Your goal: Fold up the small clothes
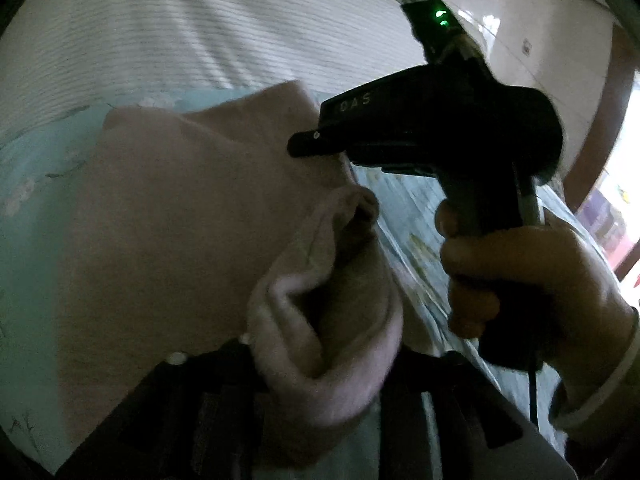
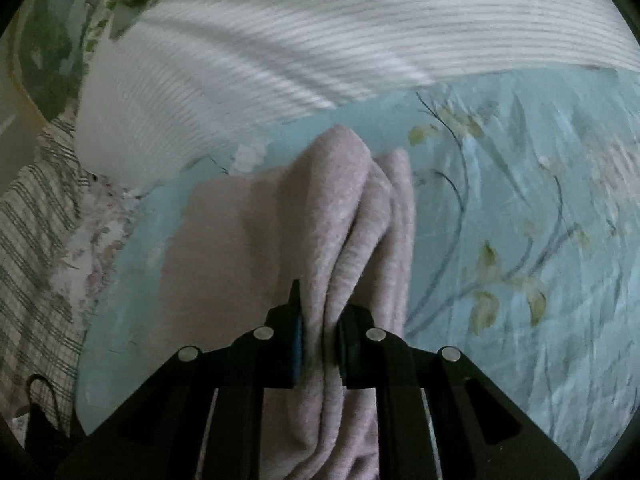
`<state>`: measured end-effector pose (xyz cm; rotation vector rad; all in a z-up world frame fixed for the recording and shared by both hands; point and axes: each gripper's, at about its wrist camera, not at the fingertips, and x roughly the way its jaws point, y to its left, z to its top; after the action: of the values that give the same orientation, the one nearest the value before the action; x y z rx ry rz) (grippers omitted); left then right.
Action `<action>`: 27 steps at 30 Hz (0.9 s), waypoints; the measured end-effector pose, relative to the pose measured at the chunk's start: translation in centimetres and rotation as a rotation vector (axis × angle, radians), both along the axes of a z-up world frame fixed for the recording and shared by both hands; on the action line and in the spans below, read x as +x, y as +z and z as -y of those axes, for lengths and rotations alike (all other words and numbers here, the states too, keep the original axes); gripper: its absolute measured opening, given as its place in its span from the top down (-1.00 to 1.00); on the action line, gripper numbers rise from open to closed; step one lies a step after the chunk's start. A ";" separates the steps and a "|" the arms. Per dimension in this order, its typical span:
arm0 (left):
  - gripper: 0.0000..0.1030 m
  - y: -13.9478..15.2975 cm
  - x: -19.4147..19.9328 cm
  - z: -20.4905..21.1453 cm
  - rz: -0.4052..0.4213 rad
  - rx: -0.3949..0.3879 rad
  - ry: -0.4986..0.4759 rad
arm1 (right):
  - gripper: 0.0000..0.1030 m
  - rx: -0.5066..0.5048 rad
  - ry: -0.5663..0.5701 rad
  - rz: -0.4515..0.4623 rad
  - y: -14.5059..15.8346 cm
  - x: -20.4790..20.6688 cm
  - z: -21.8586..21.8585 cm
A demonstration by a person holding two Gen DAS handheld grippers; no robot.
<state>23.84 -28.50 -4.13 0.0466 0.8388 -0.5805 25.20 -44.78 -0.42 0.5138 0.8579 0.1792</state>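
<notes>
- Left gripper [image 1: 320,384], in its own view, shows only as dark blurred fingers at the bottom edge, with a bunched fold of the pale pink garment [image 1: 200,216] lying between them; whether the pads press on it I cannot tell.
- Beyond it the garment spreads flat over the light blue floral bedsheet [image 1: 36,208], with a white ribbed blanket [image 1: 180,28] on the far side.
- On the right of that view, a hand [image 1: 528,276] grips the handle of the right gripper [image 1: 304,145], whose tip rests at the garment's far right edge.
- A tiled wall [image 1: 540,40] shows at the upper right.
- Right gripper [image 2: 320,344], in its own view, stands narrowly parted, pinching a thick gathered fold of the pink garment [image 2: 352,216] between its pads.
- The rest of the garment lies on the blue floral bedsheet [image 2: 520,220], left of the fold.
- The white ribbed blanket [image 2: 320,40] lies across the far side; a plaid cloth [image 2: 36,240] sits at the left edge.
</notes>
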 end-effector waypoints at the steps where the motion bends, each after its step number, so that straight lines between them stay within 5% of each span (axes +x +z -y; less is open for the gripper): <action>1: 0.24 0.2 -0.3 -0.7 -0.014 -0.010 -0.008 | 0.30 0.001 -0.009 -0.005 0.0 -0.4 0.1; 3: -0.27 0.9 -1.1 -2.7 -0.024 -0.040 0.008 | -0.12 0.015 -0.027 0.017 0.5 -2.2 0.5; 5: -0.37 1.8 -1.8 -5.2 -0.027 -0.080 0.042 | -0.61 0.014 -0.047 0.042 0.7 -4.2 0.6; 8: -0.60 2.8 -2.0 -9.2 -0.030 -0.128 0.106 | -0.65 0.071 -0.037 0.044 0.1 -6.2 0.7; 15: -0.61 1.8 1.8 -17.0 -0.117 -0.182 0.287 | -0.67 0.139 -0.004 0.001 -1.7 -6.4 0.7; 27: -0.57 -2.8 10.8 -15.5 -0.283 -0.270 0.206 | -0.67 0.185 0.066 -0.018 -3.5 -2.3 -0.5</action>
<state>34.60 -12.99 -6.97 -0.3719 1.0185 -0.5077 22.85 -44.32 -3.92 0.6616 0.8810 0.3167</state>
